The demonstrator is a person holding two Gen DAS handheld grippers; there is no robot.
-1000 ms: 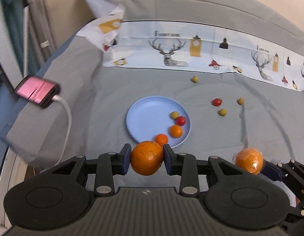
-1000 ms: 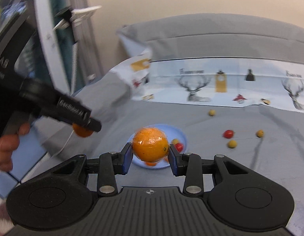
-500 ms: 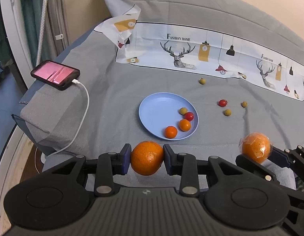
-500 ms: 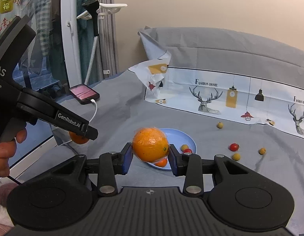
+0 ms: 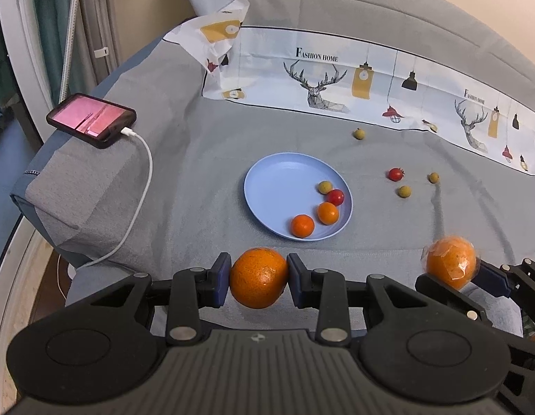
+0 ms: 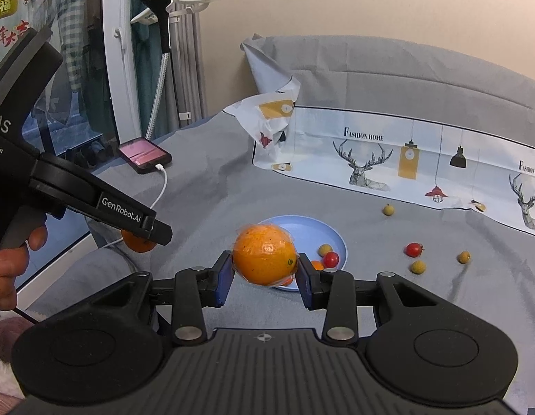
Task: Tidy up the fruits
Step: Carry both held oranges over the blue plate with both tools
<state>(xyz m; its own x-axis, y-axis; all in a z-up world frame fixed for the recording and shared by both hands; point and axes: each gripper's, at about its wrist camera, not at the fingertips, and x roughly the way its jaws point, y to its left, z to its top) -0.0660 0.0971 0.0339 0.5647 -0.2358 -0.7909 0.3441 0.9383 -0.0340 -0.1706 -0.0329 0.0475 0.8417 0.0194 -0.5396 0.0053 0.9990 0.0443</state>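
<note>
Left gripper (image 5: 259, 282): I am clamping a bare round orange (image 5: 259, 276).
Right gripper (image 6: 264, 278): I am gripping a film-wrapped orange (image 6: 264, 254).
Round light-blue plate (image 5: 278, 186): lying on the bed ahead of both grippers.

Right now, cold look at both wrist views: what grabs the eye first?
Two big oranges in mid-air: the left gripper pinches a bare orange, and the right gripper pinches a plastic-wrapped orange. Beyond them a blue plate sits mid-bed on the grey sheet, holding four small fruits at its right side, with four more small fruits scattered to its right. A lit phone charges at the left edge.
</note>
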